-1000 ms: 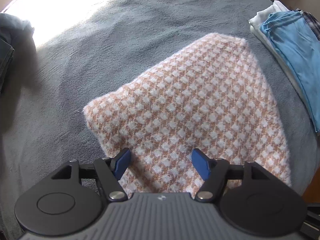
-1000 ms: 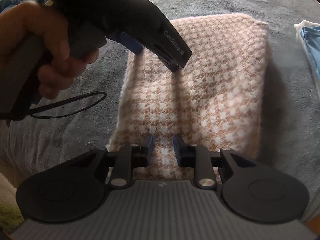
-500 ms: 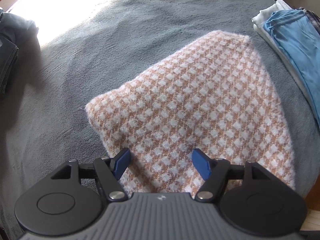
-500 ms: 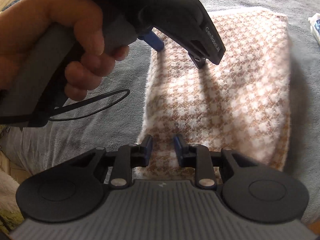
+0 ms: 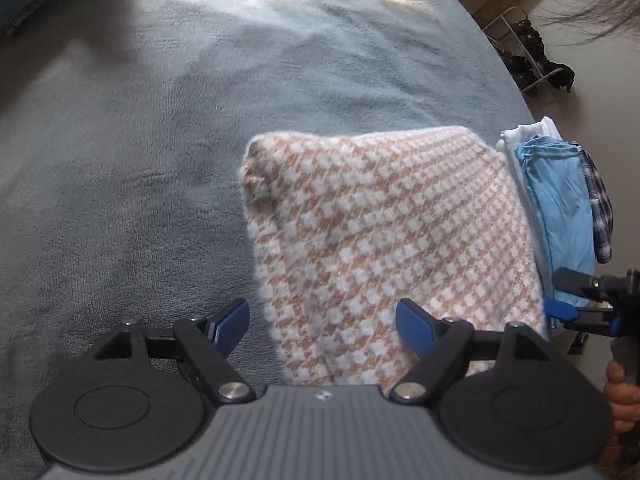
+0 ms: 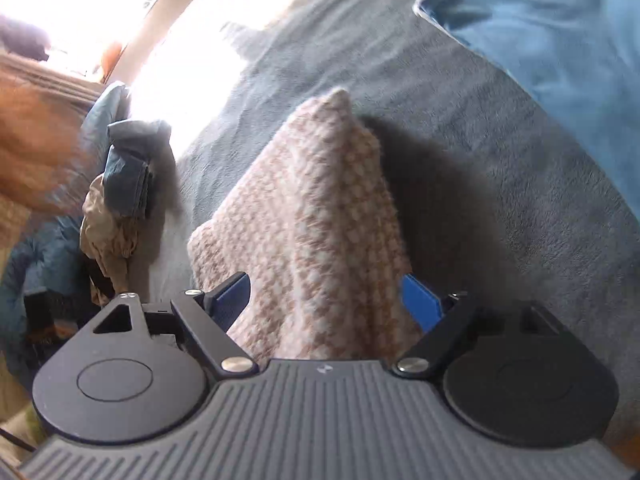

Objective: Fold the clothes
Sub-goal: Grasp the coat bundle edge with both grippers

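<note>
A folded knit garment [image 5: 384, 240] with a pink and white check lies on the grey blanket [image 5: 140, 168]. My left gripper [image 5: 325, 326] hovers over its near left edge; its jaws are opening, the left finger over blanket, the right finger over the knit, neither pad pressing. In the right wrist view the garment [image 6: 316, 216] is seen along its side and fills the gap of my right gripper [image 6: 324, 300], whose jaws are opening wide. The right gripper [image 5: 580, 304] also shows at the garment's right edge, held by a hand [image 5: 620, 392].
A stack of folded clothes [image 5: 560, 208], white, light blue and plaid, lies close to the garment's right side, seen as blue cloth [image 6: 560, 40]. A heap of loose clothes [image 6: 128, 168] sits at the left. Past the bed's far edge stands a shoe rack [image 5: 528, 52].
Both grippers swung to opposite sides of the garment. The right jaws went from nearly shut to wide, and the left widened a little. The left hand has left the right wrist view.
</note>
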`<action>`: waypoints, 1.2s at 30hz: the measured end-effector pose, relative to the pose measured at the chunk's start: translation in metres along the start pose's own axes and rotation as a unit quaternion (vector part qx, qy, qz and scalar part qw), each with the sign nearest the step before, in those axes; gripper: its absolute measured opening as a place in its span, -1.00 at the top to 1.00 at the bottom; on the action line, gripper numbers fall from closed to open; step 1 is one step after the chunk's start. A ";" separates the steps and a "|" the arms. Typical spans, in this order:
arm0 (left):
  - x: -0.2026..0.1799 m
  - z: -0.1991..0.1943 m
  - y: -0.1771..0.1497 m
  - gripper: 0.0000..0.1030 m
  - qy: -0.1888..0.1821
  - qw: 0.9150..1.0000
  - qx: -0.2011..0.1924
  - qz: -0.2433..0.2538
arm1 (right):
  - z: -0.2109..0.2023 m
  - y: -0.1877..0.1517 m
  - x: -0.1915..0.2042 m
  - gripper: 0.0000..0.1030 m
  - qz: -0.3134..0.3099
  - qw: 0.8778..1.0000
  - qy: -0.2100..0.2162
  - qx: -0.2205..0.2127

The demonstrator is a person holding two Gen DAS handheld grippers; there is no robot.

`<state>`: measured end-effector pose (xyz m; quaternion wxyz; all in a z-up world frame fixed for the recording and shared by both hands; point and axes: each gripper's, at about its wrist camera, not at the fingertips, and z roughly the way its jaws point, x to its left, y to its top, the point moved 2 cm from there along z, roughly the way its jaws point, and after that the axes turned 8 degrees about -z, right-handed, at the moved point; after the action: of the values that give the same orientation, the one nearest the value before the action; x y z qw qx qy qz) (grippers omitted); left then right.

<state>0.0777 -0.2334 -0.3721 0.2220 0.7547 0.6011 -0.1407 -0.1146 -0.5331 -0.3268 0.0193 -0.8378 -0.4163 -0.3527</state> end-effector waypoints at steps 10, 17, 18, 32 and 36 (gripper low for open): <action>0.023 0.044 0.027 -0.62 -0.105 0.992 -0.020 -0.071 | 0.062 0.034 -0.037 -0.80 0.082 0.991 0.102 -0.016; 0.025 0.051 0.022 -0.71 -0.143 0.984 -0.016 -0.102 | 0.098 0.065 -0.032 -0.87 0.061 0.989 0.132 -0.009; 0.026 0.051 0.017 -0.71 -0.151 0.982 -0.007 -0.113 | 0.099 0.061 -0.031 -0.87 0.056 0.989 0.136 0.000; 0.013 0.082 0.003 -0.72 -0.183 0.967 0.043 -0.172 | 0.108 0.036 -0.017 -0.99 0.046 0.974 0.194 0.110; 0.000 0.077 -0.005 -0.68 -0.179 0.969 0.040 -0.164 | 0.100 0.032 -0.008 -0.97 0.024 0.974 0.195 0.114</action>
<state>0.0770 -0.2715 -0.4394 0.2695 0.6162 0.6611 -0.3325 -0.0374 -0.5266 -0.3981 0.2040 -0.7547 -0.4220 -0.4591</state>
